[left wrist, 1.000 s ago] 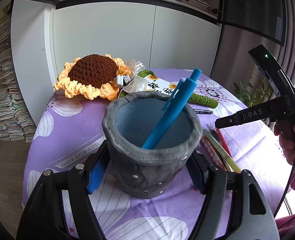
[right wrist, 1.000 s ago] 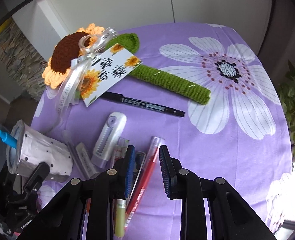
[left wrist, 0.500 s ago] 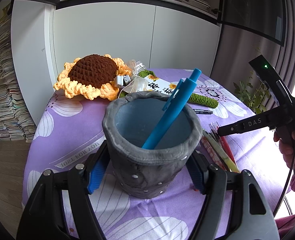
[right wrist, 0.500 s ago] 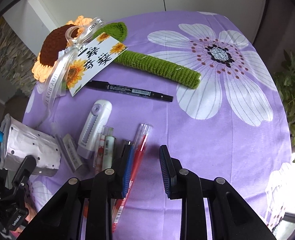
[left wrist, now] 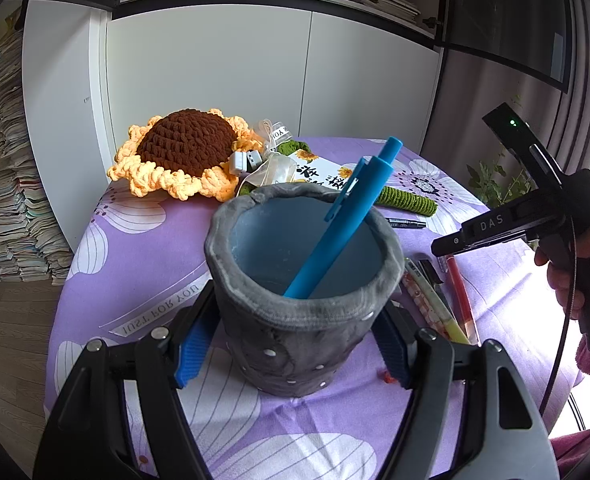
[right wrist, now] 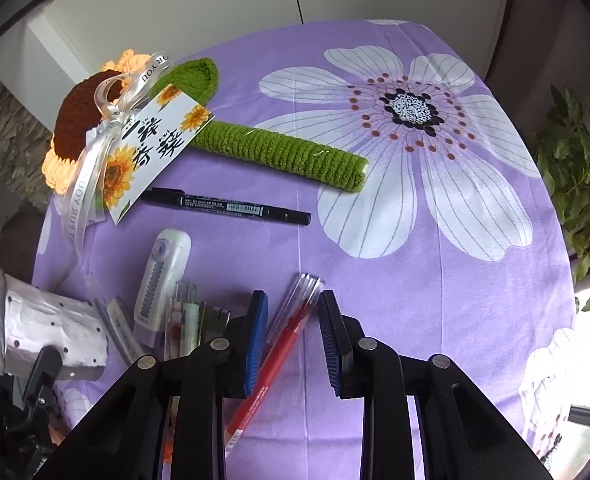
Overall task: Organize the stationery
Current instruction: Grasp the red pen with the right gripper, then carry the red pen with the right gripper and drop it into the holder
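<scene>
The left gripper (left wrist: 295, 344) is low over the surface (left wrist: 135, 248), level and pointing far, its two blue pads clenched against the sides of the grey pen cup (left wrist: 301, 280); the cup stands upright on the purple flowered cloth with a blue pen (left wrist: 343, 220) leaning inside it, tip end up toward the far right. The right gripper (right wrist: 293, 336) is tilted down toward the surface from above, held in a hand (left wrist: 575, 264) at the right (seen from the left wrist view); its jaws are apart and straddle the red pen (right wrist: 283, 344), which lies on the cloth between the pads, closer to the left one; whether either pad touches it I cannot tell. Just left of the red pen lie more pens (right wrist: 185, 316) and a white correction tape (right wrist: 161, 280); farther off lies a black marker (right wrist: 227, 205), and beyond it a crocheted sunflower (right wrist: 275, 152) with a card (right wrist: 155, 148).
</scene>
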